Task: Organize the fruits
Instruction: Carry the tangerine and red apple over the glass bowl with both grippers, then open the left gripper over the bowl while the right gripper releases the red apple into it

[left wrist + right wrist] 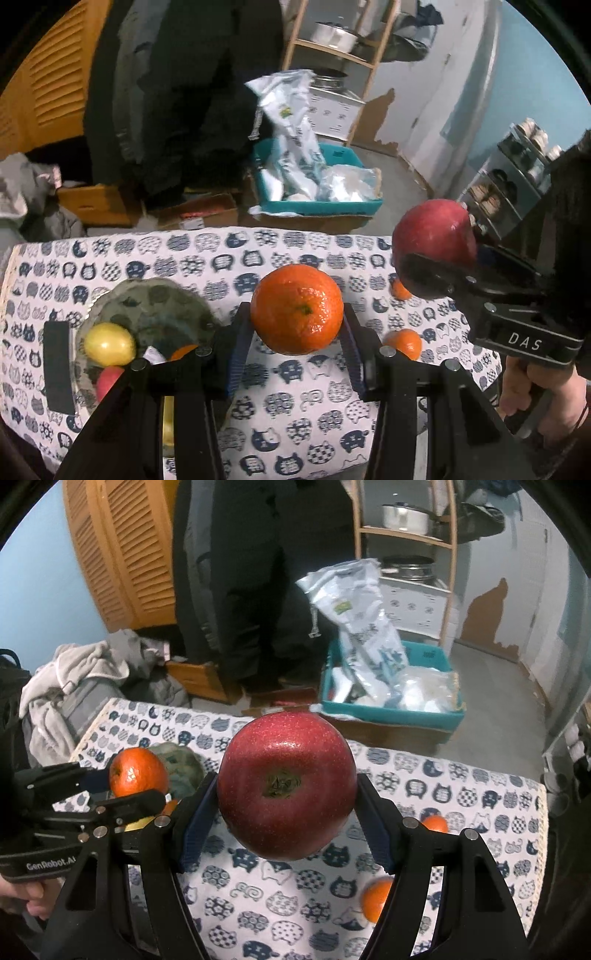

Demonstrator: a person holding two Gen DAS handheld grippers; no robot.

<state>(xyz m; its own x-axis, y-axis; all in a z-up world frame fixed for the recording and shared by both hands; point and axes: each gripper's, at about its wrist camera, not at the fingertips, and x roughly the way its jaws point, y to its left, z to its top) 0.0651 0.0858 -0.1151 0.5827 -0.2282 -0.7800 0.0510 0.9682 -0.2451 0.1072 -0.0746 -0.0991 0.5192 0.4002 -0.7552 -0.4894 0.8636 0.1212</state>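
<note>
Task looked partly done: the grey-green glass bowl (147, 306) on the cat-print tablecloth (295, 417) already held 1 yellow round fruit (109, 343), 1 red fruit (107, 380) and a bit of orange fruit. The left gripper (297, 334) was clamped on a round orange mandarin (297, 308) just right of the bowl, and the right gripper (286, 812) was clamped on a big red apple (286, 786) further right, both above the cloth. 2 small mandarins (404, 343) still lay loose on the cloth well right of the bowl, so 4 fruits were left to bowl.
</note>
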